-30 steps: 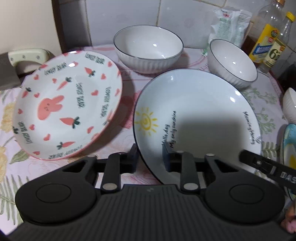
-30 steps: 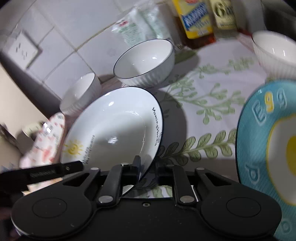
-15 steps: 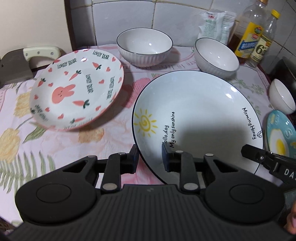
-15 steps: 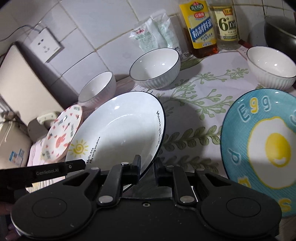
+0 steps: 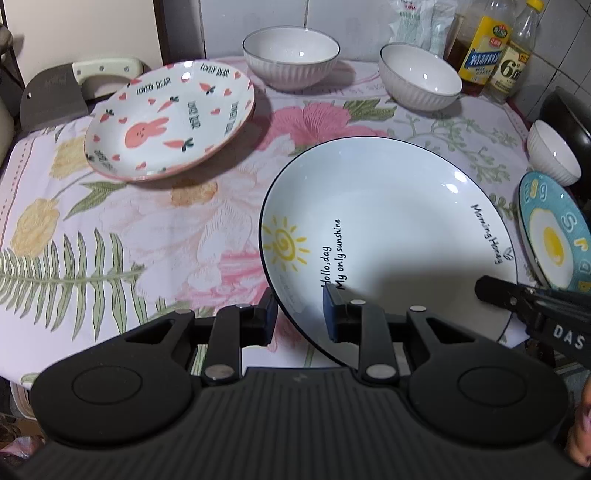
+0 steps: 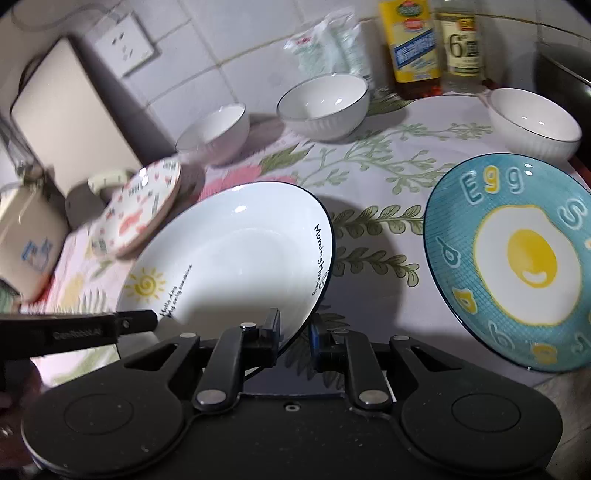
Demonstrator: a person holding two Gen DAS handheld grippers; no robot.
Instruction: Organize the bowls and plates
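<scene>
A white plate with a yellow sun and black writing point(image 5: 388, 229) point(image 6: 236, 254) hangs tilted above the floral tablecloth. My left gripper point(image 5: 299, 314) is shut on its near left rim. My right gripper point(image 6: 294, 332) is shut on its near right rim; one finger of it point(image 5: 517, 295) shows at the plate's right edge in the left wrist view. A pink rabbit-and-carrot plate point(image 5: 170, 118) point(image 6: 136, 210) lies at the back left. A blue egg plate point(image 6: 517, 258) point(image 5: 554, 232) lies at the right. Three white ribbed bowls point(image 5: 291, 51) point(image 5: 421, 75) point(image 6: 535, 118) stand along the back and right.
A cleaver with a cream handle point(image 5: 55, 92) lies at the far left corner. Two oil bottles point(image 5: 484, 51) and a plastic packet point(image 5: 421, 22) stand against the tiled wall. A dark pan point(image 5: 569, 114) sits at the far right. A cutting board point(image 6: 70, 122) leans at the left.
Both grippers have drawn back toward me and risen with the sun plate held between them. The rabbit plate and the bowls now lie farther off; the egg plate has come fully into view.
</scene>
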